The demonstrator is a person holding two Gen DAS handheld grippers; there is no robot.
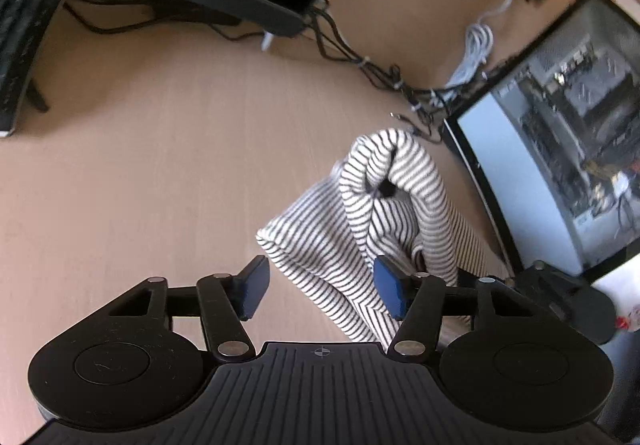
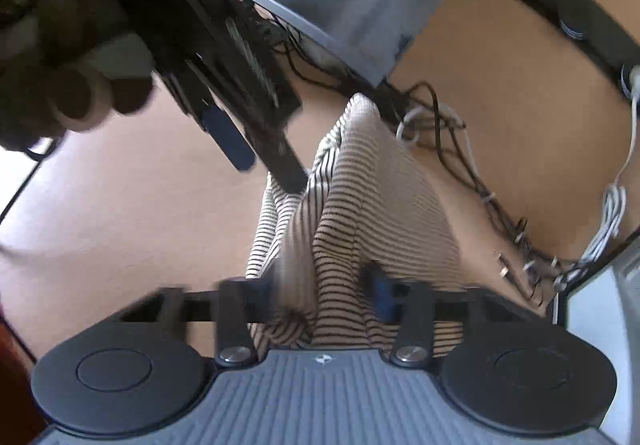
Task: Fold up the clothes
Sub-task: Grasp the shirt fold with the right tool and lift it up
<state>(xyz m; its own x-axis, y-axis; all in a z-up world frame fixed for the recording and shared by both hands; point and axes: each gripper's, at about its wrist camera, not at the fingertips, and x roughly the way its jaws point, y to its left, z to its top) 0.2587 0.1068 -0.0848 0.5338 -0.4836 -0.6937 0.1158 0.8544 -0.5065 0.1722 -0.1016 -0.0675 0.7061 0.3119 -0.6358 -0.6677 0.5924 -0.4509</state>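
Black-and-white striped knit garment [image 1: 352, 245] lies bunched on the pale wood-grain tabletop [image 1: 160, 165], one fold lifted. Left tongs [image 1: 322, 287] stand apart, empty, blue pads just beside the cloth's near edge. Right tongs [image 2: 320, 297] are clamped on a gathered fold of the garment [image 2: 360, 205].

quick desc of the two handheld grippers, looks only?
Both match: the left gripper and the right gripper each have a black ribbed body with a small crosshair mark, two round black discs at the sides, black linkage arms with silver pivot pins, and blue pads on the fingers. No cables on them are visible.
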